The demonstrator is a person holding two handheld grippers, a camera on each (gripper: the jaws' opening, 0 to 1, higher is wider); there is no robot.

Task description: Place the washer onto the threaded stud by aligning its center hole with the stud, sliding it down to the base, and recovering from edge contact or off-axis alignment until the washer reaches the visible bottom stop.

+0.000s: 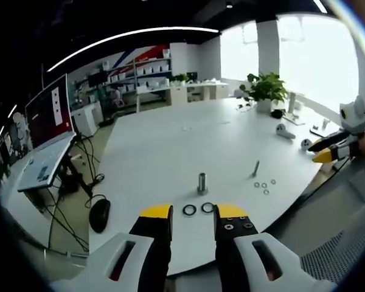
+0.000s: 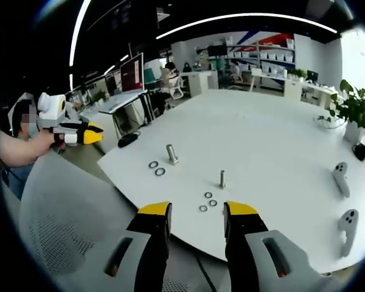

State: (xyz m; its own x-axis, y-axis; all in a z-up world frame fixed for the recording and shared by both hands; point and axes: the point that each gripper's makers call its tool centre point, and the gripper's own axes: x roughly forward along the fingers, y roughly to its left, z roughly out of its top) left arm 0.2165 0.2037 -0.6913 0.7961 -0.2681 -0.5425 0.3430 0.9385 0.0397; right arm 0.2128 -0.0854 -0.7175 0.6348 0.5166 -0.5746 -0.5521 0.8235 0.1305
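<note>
On the white table (image 1: 170, 140) a thick threaded stud (image 1: 202, 182) stands upright, with two dark ring washers (image 1: 189, 210) lying just in front of it. To its right stands a thinner stud (image 1: 256, 168) with several small washers (image 1: 264, 185) beside it. My left gripper (image 1: 193, 213) hovers open over the table's near edge, nothing between its jaws. My right gripper (image 2: 198, 210) is open too, close to the small washers (image 2: 208, 196) and the thin stud (image 2: 222, 178). The thick stud (image 2: 171, 153) stands further left in the right gripper view.
A laptop (image 1: 45, 164) on a stand and a mouse (image 1: 99, 215) sit left of the table. A potted plant (image 1: 264, 88) and two white controllers (image 2: 340, 176) are at the far side. A mesh chair back (image 2: 67, 225) stands near the table edge.
</note>
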